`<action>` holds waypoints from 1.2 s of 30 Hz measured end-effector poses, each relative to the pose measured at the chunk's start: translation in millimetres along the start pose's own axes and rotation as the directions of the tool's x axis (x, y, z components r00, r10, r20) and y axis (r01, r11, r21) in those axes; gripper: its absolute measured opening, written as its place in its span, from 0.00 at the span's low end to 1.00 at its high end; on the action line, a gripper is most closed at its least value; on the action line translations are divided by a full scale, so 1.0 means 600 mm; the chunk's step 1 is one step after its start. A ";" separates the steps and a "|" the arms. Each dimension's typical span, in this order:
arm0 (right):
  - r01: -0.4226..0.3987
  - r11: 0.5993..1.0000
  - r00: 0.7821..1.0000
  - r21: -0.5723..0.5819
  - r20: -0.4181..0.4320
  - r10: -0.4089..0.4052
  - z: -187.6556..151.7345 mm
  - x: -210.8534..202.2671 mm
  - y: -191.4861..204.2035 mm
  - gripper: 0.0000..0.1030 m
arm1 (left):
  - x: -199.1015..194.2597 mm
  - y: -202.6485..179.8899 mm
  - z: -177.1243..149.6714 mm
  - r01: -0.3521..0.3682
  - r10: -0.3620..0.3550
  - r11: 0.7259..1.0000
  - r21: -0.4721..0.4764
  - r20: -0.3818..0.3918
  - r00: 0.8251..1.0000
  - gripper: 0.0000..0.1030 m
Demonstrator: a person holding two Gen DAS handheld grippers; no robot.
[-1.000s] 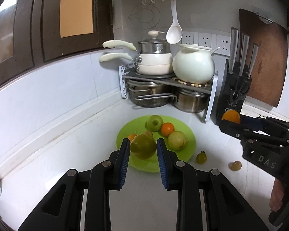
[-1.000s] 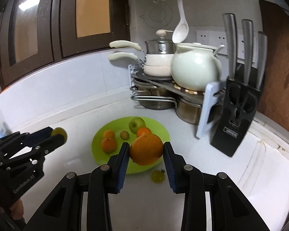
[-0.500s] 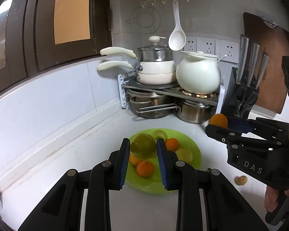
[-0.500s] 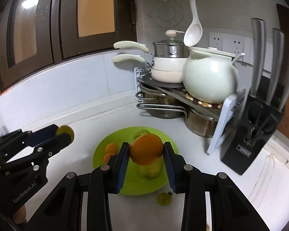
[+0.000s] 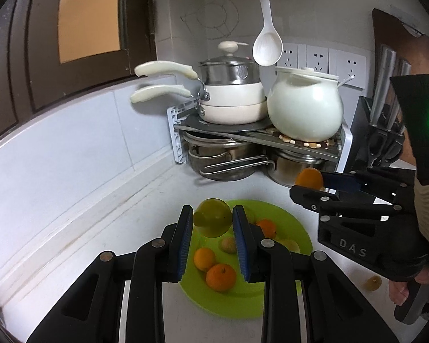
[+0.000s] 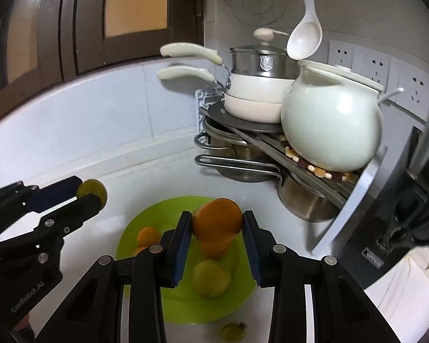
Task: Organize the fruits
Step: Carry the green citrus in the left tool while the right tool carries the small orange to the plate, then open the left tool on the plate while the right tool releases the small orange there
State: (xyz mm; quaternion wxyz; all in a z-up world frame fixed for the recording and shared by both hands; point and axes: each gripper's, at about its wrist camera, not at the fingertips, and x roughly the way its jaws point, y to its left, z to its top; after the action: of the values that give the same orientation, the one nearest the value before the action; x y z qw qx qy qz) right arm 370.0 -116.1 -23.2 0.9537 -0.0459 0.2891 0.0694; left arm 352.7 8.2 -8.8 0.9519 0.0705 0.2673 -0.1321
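My left gripper (image 5: 213,223) is shut on a yellow-green fruit (image 5: 212,217) and holds it above the green plate (image 5: 237,300). My right gripper (image 6: 217,223) is shut on an orange (image 6: 217,220), also above the plate (image 6: 183,308). The plate holds small oranges (image 5: 220,276) and a pale yellow fruit (image 6: 211,277). In the left wrist view the right gripper (image 5: 307,183) comes in from the right with the orange (image 5: 309,179). In the right wrist view the left gripper (image 6: 90,193) comes in from the left with its fruit (image 6: 92,189).
A pot rack (image 5: 257,140) with pans and a white pot (image 5: 304,108) stands in the corner behind the plate. A knife block (image 5: 377,137) is at the right. A small fruit (image 5: 371,283) lies on the counter right of the plate, another (image 6: 233,332) by its near rim.
Both grippers have moved forward and over the plate, toward the pot rack, each still holding its fruit. The plate now lies right under the fingers.
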 end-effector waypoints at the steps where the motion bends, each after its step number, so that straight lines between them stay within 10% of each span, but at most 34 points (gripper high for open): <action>1: -0.004 1.000 1.000 0.001 -0.012 0.004 0.003 0.008 -0.002 0.36 | 0.007 0.000 0.002 -0.001 0.001 1.000 0.002 -0.007 1.000 0.28; 23: -0.044 0.996 0.962 0.075 -0.265 0.062 0.003 0.180 -0.037 0.36 | 0.213 0.026 -0.022 0.060 -0.083 0.994 -0.087 -0.280 0.956 0.28; 36: -0.071 0.992 0.951 0.101 -0.294 0.098 -0.002 0.198 -0.045 0.36 | 0.234 0.019 -0.030 0.082 -0.103 0.993 -0.080 -0.317 0.943 0.28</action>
State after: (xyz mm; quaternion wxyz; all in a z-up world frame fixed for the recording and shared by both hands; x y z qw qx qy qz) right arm 471.2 -130.2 -89.3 0.8962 -0.0006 0.4344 0.0895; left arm 462.6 -7.0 -97.0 0.8903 0.0471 0.4257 -0.1548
